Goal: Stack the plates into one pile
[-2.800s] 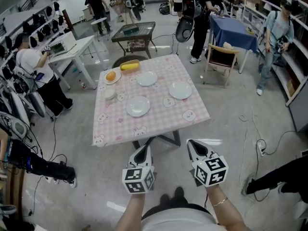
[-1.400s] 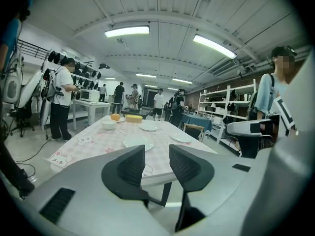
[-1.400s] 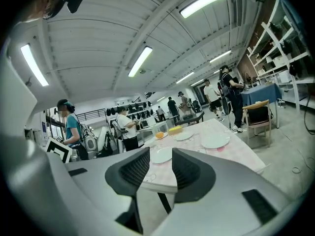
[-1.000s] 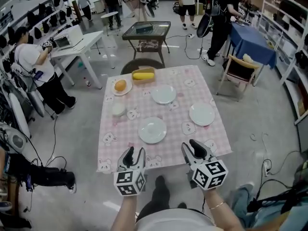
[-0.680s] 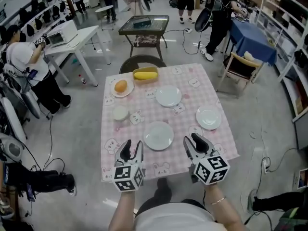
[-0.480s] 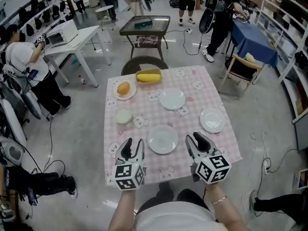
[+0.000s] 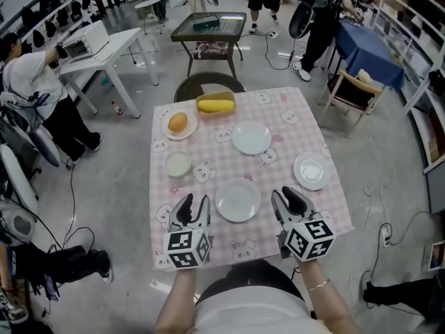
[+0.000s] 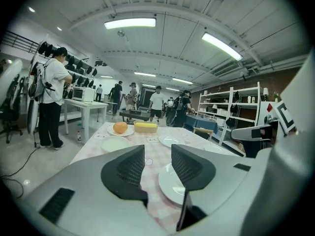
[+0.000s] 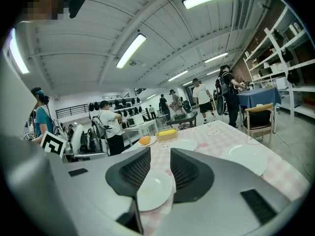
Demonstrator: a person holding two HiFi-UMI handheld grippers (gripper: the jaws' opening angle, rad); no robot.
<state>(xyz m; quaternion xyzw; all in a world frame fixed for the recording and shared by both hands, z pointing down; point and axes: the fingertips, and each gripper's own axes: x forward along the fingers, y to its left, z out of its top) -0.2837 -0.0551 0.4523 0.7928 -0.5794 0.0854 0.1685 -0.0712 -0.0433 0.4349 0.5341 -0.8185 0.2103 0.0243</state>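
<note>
Three empty white plates lie apart on the pink checked tablecloth point(image 7: 208, 155): a near plate point(image 7: 237, 200), a far plate point(image 7: 252, 138) and a right plate point(image 7: 311, 170). My left gripper point(image 7: 192, 202) hangs over the table's near edge, just left of the near plate, open and empty. My right gripper point(image 7: 289, 195) is just right of that plate, open; its jaws have just been closing a little, with nothing held between them. In the left gripper view the near plate point(image 8: 170, 186) lies ahead to the right of the gripper point(image 8: 157, 163). In the right gripper view it point(image 9: 152, 191) shows beyond the gripper point(image 9: 160, 168).
A small white bowl point(image 7: 178, 164), a plate with an orange point(image 7: 179, 124) and a yellow box point(image 7: 215, 104) sit at the table's far left. A round chair point(image 7: 205, 85) stands behind the table. People, a white desk point(image 7: 97, 47) and a wooden chair point(image 7: 354, 89) surround it.
The table has come closer. Both grippers have moved forward from the floor side over the table's near edge and now flank the near plate.
</note>
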